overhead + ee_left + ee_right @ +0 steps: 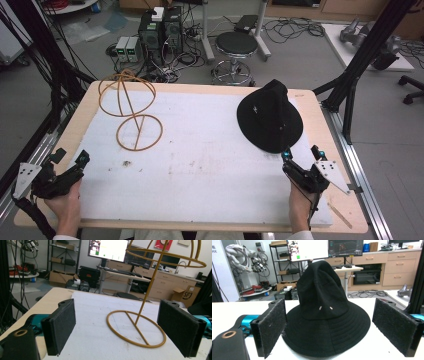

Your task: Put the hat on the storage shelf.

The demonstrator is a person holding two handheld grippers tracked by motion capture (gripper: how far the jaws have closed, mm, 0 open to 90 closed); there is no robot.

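Note:
A black wide-brimmed hat [270,117] [325,315] sits brim down on the white sheet [200,160] at the right rear. A gold wire hat stand [131,107] [150,290], with a ring base and a wire dome on a slanted rod, stands at the left rear. My right gripper [301,156] [332,327] is open just in front of the hat's brim, jaws either side of it and apart from it. My left gripper [70,159] [117,327] is open at the front left, facing the stand's base from a short way off.
The white sheet covers most of the wooden table [90,100]. Black frame posts [360,55] stand at both sides. Beyond the far edge are a stool [236,47], computer boxes [160,30] and floor cables.

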